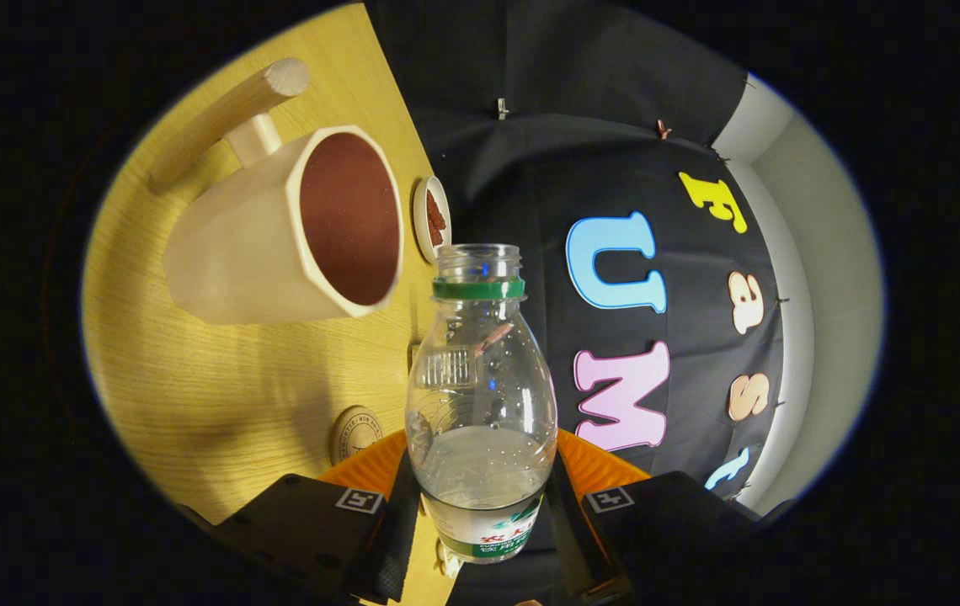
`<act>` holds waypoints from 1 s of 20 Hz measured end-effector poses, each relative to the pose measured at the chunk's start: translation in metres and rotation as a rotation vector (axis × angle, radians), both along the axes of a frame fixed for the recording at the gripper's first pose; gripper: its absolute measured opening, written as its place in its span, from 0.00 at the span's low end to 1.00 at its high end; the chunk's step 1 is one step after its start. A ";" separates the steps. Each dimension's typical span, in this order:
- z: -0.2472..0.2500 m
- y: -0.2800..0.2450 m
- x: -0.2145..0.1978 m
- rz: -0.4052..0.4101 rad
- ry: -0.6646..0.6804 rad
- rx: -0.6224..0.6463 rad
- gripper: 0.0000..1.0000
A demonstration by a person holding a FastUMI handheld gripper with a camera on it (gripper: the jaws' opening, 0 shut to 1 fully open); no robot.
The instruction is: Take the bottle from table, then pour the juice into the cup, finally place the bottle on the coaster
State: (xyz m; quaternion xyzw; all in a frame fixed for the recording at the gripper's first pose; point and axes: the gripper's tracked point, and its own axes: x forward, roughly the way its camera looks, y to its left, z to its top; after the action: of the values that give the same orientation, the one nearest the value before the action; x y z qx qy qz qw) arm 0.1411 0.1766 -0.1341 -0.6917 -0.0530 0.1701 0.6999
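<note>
With the view rolled so that the wooden table stands like a wall beside the fingers, I read the gripper as clamped on the bottle: both fingers press against its lower body, one on each side, at the level of the label band. The bottle is clear, thin plastic with a bulbous shoulder, ribbed moulding in the wall and a threaded open neck carrying a green ring; no cap is fitted. Clear liquid fills roughly its lower part, and droplets cling to the inner wall above it. The neck points ahead, away from the fingers.

Beyond the fingers, beside the neck, the cup rests on the table. It is pale, matte and faceted, with an angular rim, a reddish-brown interior and a round wooden dowel handle. Its mouth is close to the bottle neck but apart from it. I see a small round dish just past the cup's rim, and a flat round coaster with an engraved ring lies on the grained, light-coloured surface near the fingers
</note>
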 end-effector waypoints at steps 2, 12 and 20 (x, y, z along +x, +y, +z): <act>0.002 0.004 0.002 0.018 -0.022 -0.039 0.72; 0.006 0.015 0.005 0.084 -0.096 -0.190 0.72; 0.005 0.017 0.002 0.100 -0.111 -0.222 0.72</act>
State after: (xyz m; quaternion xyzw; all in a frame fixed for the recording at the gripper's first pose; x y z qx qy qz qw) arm 0.1427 0.1938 -0.1289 -0.7696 -0.1072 0.1710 0.6058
